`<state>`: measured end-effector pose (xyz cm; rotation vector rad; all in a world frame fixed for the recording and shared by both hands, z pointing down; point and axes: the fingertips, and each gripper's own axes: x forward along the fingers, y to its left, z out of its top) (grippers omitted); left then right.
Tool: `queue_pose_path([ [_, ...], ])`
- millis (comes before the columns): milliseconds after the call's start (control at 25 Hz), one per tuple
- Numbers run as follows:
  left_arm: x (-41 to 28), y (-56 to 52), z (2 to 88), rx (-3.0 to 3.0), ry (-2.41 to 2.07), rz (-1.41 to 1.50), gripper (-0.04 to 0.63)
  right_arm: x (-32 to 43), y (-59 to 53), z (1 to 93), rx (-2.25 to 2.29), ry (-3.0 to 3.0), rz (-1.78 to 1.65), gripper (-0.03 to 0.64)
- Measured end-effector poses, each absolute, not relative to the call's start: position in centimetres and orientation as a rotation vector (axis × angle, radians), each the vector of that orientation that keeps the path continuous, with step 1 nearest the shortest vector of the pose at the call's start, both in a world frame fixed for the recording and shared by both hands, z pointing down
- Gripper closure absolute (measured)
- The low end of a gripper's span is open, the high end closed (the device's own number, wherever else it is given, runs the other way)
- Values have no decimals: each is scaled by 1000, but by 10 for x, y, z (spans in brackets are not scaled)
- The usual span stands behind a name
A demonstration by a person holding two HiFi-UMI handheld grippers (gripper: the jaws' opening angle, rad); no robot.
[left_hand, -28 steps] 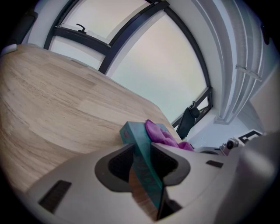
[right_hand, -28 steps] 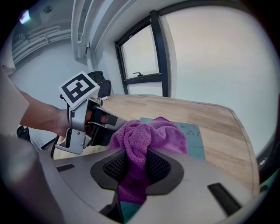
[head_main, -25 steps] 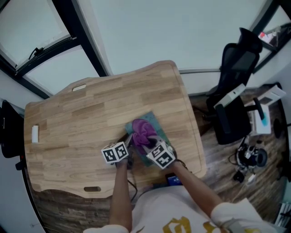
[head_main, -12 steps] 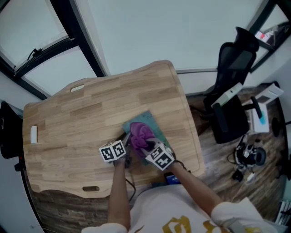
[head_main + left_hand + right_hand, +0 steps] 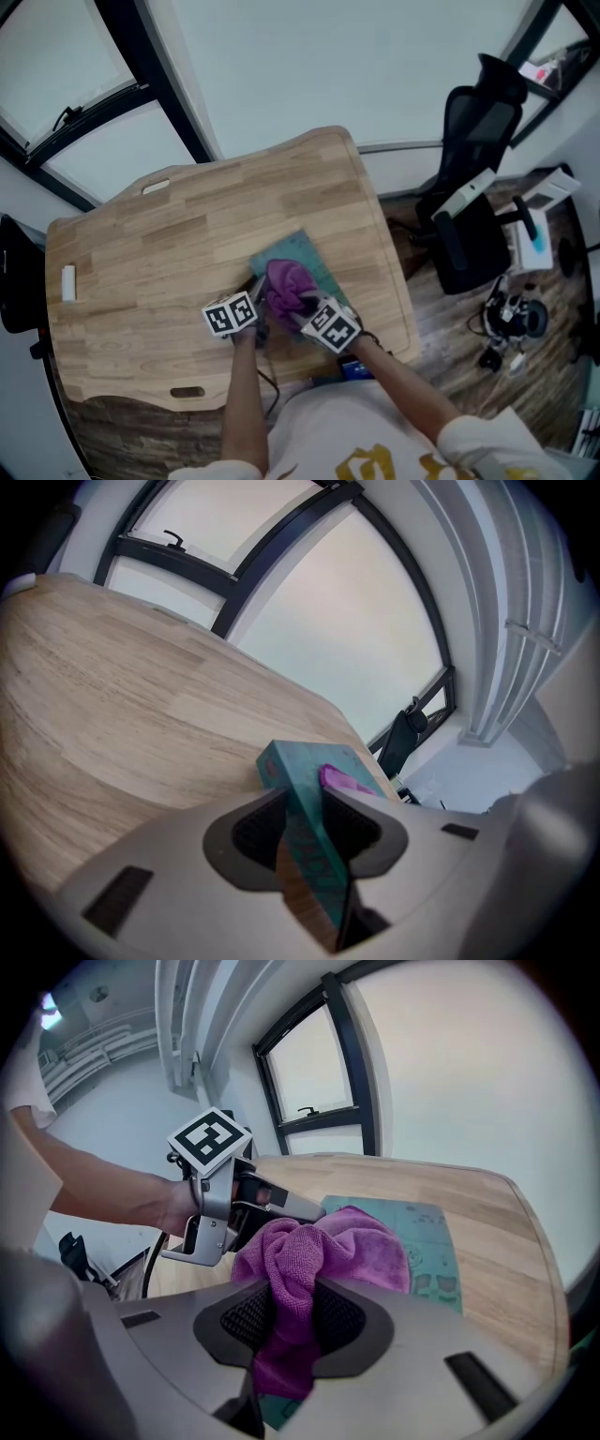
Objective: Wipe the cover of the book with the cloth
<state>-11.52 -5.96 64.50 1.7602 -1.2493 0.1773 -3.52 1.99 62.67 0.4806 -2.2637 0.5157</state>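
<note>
A teal book (image 5: 298,253) lies flat near the front right of the wooden table (image 5: 150,244). My left gripper (image 5: 255,314) is shut on the book's near left edge; in the left gripper view the book's (image 5: 302,808) spine sits pinched between the jaws. A crumpled purple cloth (image 5: 286,284) rests on the cover, and my right gripper (image 5: 302,317) is shut on it. In the right gripper view the cloth (image 5: 314,1255) bunches out of the jaws over the book (image 5: 422,1232), with the left gripper (image 5: 272,1206) just beyond it.
A small white block (image 5: 68,282) lies at the table's left edge. A black office chair (image 5: 473,169) stands to the right of the table, with a white device and cables (image 5: 525,281) on the floor beyond it. Window frames (image 5: 122,84) run behind the table.
The right gripper has drawn the purple cloth a little toward me along the cover. The left gripper has kept its hold on the book's edge.
</note>
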Motion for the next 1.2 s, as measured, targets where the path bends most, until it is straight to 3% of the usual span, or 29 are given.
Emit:
queue_pose_path([
  [1200, -115, -59, 645, 1762, -1249, 178, 471, -30, 30, 629, 361, -2222, 695, 518],
])
